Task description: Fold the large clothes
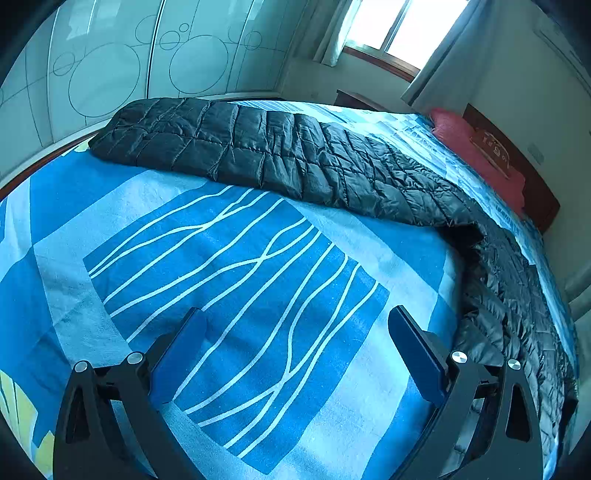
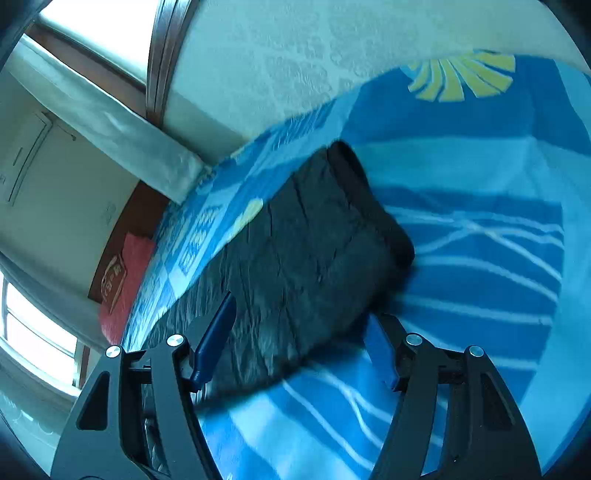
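A black quilted down coat (image 1: 295, 162) lies stretched in a long band across the bed, on a blue bedspread (image 1: 236, 258). Its shell is thin and faintly shiny, stitched into puffy squares, and creased all over. Seen from the left wrist, one end of the coat lies near the far edge of the bed by the wardrobe doors (image 1: 110, 70), and the other end runs toward the near right, where the fabric bunches and a dark opening gapes. In the right wrist view the coat (image 2: 295, 266) appears as a narrow, already doubled panel with a thick rolled edge on its right side.

The coat looks partly folded lengthwise, so the step in hand is likely the reach for the next fold. The left tool (image 1: 295, 354) hangs over bare bedspread short of the coat, its blue pads wide apart and nothing between them. The right tool (image 2: 299, 343) is just above the coat's near end, its pads apart, with fabric lying in the gap but not pinched. The next move probably calls for each tool to close on an edge of the padded layers, taking all of them at once, since the slick shell could slip.

Beyond the coat, a red pillow (image 1: 476, 155) rests against the wooden headboard (image 1: 532, 184), below a curtained window (image 1: 402, 29).
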`<state>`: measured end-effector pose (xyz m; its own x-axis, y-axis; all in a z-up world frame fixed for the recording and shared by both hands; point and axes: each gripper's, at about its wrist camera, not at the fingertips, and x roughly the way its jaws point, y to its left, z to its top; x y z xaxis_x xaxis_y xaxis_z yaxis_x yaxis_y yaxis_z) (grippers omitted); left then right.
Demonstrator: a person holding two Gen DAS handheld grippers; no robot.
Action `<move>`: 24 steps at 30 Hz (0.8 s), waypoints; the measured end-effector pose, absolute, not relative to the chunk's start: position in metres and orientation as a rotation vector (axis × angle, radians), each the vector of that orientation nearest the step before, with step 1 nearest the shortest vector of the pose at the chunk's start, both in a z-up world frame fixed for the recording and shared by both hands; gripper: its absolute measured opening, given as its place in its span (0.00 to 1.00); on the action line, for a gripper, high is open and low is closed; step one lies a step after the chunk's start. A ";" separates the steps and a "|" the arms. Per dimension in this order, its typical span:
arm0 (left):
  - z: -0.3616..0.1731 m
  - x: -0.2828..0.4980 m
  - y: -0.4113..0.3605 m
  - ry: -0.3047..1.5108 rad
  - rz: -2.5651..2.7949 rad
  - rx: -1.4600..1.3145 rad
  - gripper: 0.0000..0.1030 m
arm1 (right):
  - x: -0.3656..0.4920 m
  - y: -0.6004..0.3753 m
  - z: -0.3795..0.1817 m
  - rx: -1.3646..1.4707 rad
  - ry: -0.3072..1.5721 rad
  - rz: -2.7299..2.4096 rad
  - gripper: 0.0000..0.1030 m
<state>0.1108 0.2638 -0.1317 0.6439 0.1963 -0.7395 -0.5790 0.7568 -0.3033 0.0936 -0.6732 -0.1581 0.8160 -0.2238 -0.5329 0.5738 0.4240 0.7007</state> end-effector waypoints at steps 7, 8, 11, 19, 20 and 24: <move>-0.135 0.117 0.263 0.763 0.495 -0.517 0.95 | 0.098 -0.688 -0.164 1.031 0.392 -0.575 0.13; -0.135 0.118 0.262 0.768 0.500 -0.508 0.95 | 0.097 -0.685 -0.160 1.011 0.391 -0.578 0.11; -0.136 0.119 0.261 0.772 0.507 -0.497 0.95 | 0.099 -0.666 -0.135 0.912 0.370 -0.570 0.07; -0.136 0.119 0.261 0.767 0.507 -0.498 0.95 | 0.141 -0.563 -0.046 0.630 0.316 -0.387 0.07; -0.137 0.119 0.261 0.769 0.509 -0.493 0.95 | 0.147 -0.550 -0.039 0.613 0.319 -0.361 0.07; -0.138 0.122 0.257 0.785 0.525 -0.464 0.95 | 0.182 -0.475 -0.014 0.523 0.355 -0.223 0.07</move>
